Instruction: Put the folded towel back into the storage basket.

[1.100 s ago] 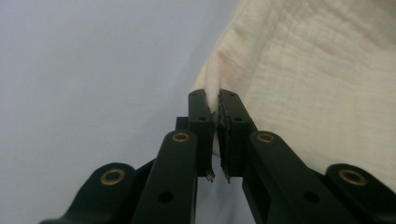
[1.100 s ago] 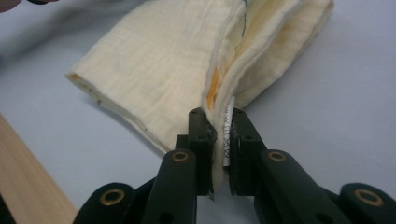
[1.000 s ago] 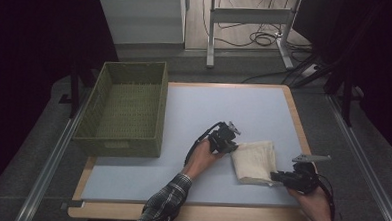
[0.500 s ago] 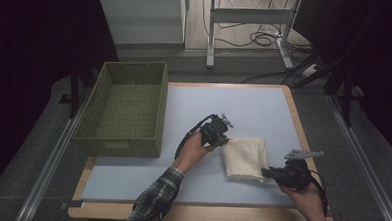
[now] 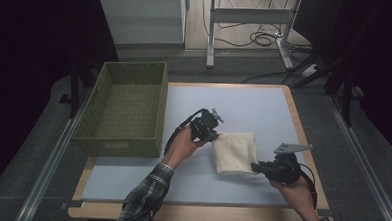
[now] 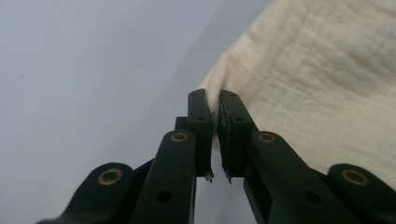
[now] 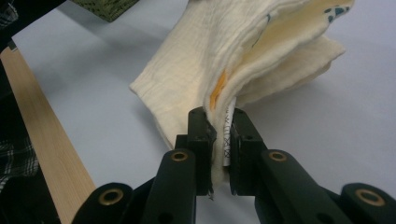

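Item: folded cream crinkled-muslin cloth, several layers, lying right of centre on the pale blue bench. Soft, light and limp; likely to sag and unfold unless taken at two opposite corners. Left tool pinches its far left corner; right tool pinches the stacked layers at the near right edge. Nearby: olive woven rectangular basket, left, apart from the cloth.
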{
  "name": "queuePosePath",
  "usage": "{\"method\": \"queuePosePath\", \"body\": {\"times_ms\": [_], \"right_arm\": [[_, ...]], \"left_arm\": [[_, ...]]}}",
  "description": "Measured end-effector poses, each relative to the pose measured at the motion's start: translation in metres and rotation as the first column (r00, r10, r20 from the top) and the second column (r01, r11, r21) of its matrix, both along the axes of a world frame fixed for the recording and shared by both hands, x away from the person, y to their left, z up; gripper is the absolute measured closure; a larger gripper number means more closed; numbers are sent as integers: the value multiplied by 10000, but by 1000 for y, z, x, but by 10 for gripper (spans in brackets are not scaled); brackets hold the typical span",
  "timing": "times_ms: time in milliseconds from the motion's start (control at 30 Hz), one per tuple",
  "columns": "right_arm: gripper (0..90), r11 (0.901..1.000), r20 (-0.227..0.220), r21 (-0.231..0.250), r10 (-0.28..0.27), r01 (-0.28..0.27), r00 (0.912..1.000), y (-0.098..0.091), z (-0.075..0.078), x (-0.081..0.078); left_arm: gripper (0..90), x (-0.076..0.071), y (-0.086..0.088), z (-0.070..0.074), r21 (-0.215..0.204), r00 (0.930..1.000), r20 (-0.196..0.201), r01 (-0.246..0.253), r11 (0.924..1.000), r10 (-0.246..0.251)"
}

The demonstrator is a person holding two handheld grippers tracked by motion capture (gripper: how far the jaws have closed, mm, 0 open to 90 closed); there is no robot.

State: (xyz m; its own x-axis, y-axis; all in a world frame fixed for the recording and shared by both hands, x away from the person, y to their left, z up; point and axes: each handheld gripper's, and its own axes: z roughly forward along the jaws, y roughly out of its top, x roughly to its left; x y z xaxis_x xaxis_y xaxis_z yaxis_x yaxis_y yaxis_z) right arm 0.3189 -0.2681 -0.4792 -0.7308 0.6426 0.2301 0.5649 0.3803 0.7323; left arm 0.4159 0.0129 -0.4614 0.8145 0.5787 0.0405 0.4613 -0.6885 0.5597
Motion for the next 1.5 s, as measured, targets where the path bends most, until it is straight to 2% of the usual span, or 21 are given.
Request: {"method": "queuePosePath", "body": {"times_ms": [333,733,767,800,900,933,967,1000,1167,1500], "right_arm": [[810,9993,131,195,314,-317,9994,18,8,6],[810,9972,202,391,629,-637,9978,39,14,15],[810,9968,195,445,654,-662,9977,40,15,16],[810,9965,205,465,678,-687,9975,42,15,16],[810,9960,238,461,757,-768,9968,48,17,18],[810,9957,214,467,791,-800,9966,49,18,19],[810,9953,229,502,812,-823,9964,51,19,20],[810,9951,252,504,837,-849,9962,53,20,21],[810,9934,293,609,959,-975,9950,64,24,26],[810,9891,394,798,1213,-1241,9918,86,33,35]], "left_arm": [[839,0,21,15,75,9996,24,-283,9996,283],[832,3,45,29,426,9982,-243,-541,9976,551],[831,3,47,30,350,9978,-256,-608,9975,617],[831,3,49,32,480,9980,-252,-572,9972,585],[831,3,56,37,644,9980,-238,-573,9963,589],[831,3,57,38,535,9973,-234,-680,9962,693],[832,3,60,40,695,9977,-223,-628,9956,645],[832,2,62,41,545,9969,-198,-750,9957,762],[832,3,74,48,720,9959,-107,-884,9935,894],[832,3,95,62,705,9912,197,-1322,9887,1312]]}}
